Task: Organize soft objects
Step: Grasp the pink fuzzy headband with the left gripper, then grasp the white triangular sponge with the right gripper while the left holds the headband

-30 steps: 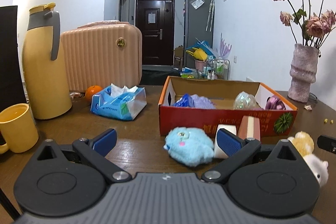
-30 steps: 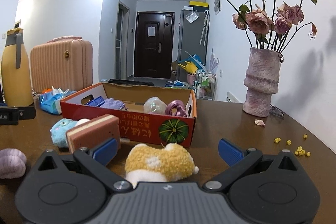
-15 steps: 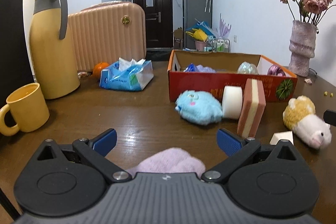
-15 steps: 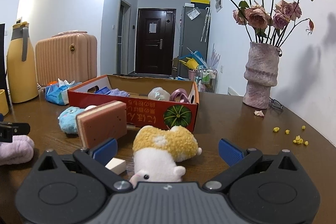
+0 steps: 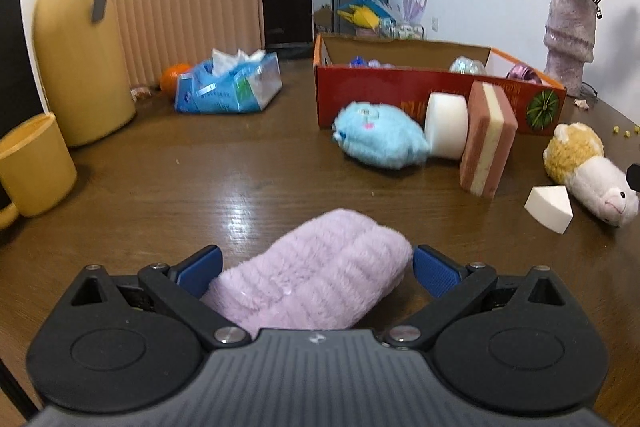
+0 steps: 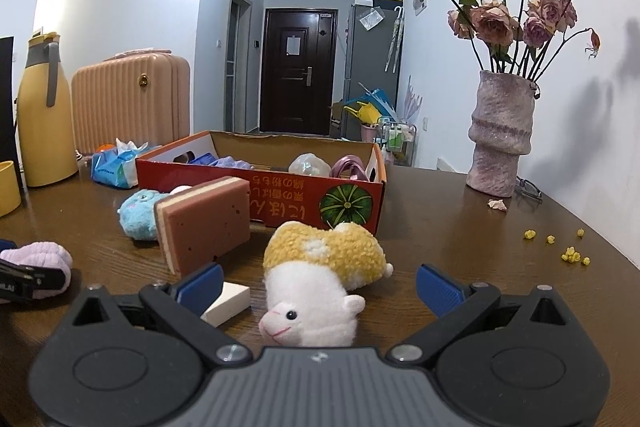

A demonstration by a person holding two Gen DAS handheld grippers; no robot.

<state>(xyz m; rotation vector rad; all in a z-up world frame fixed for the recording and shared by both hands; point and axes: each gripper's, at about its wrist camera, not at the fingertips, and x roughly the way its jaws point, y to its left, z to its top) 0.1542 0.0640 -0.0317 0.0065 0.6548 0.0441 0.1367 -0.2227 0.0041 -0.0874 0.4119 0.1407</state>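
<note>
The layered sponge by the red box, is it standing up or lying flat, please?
Standing on its edge: the sponge rises tilted from the table, leaning against the white foam roll.

I see a fluffy lilac sock (image 5: 320,275) lying flat on the table. A yellow-and-white plush (image 6: 320,279) lies on its side, face toward me, a white wedge sponge (image 6: 226,303) just beside it. A pink-and-cream sponge (image 6: 204,227) stands on edge, tilted, near the red box (image 6: 280,203), with a blue plush (image 5: 380,135) and white round sponge (image 5: 446,127) alongside.
</note>
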